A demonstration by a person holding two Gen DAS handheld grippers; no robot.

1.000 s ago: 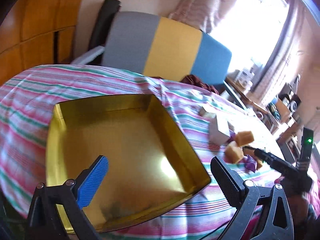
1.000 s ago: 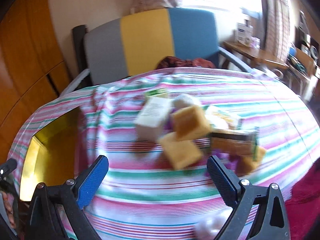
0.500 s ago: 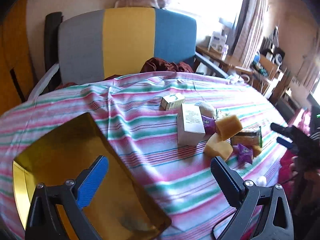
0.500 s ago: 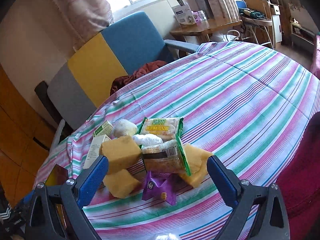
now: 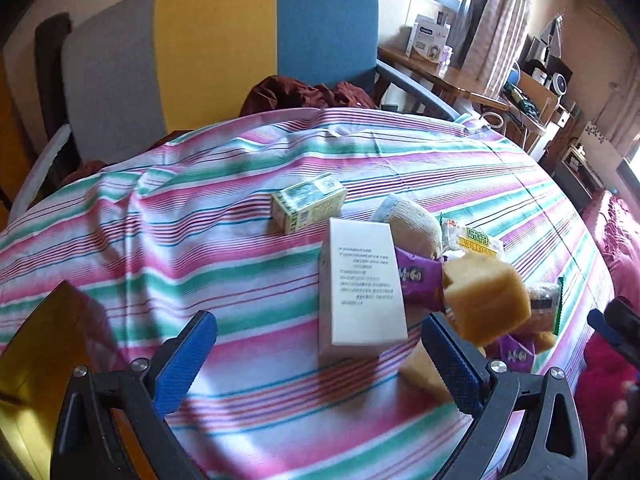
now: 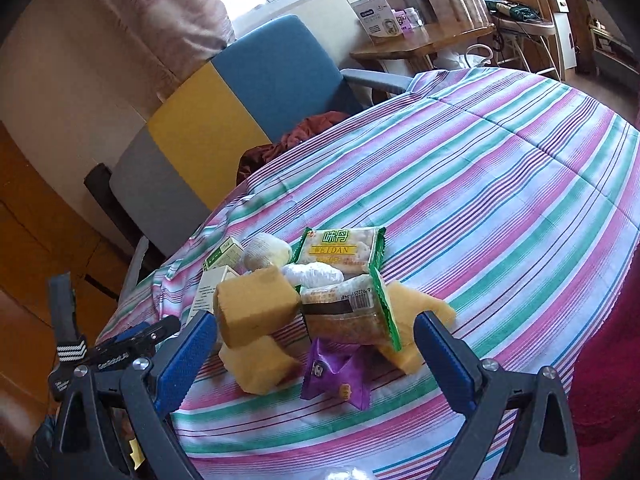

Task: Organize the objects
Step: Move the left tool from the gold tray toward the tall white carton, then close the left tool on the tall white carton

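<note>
Above striped cloth (image 6: 500, 216), jaws spread, empty.

Counted three yellow sponge blocks (image 6: 256, 306), two green-edged snack packets (image 6: 340, 246), two purple foil packets (image 6: 336, 376), one tall white box (image 5: 360, 288), one small green carton (image 5: 308, 202), one gold tray (image 5: 36, 344).

Striped woven cloth (image 5: 248, 264) covers the table. Matt card box (image 5: 360, 284); porous yellow sponges (image 6: 256, 310); glossy plastic wrappers (image 6: 340, 246); shiny gold metal tin (image 5: 36, 344); textured blue rubber pads (image 5: 184, 360).
</note>
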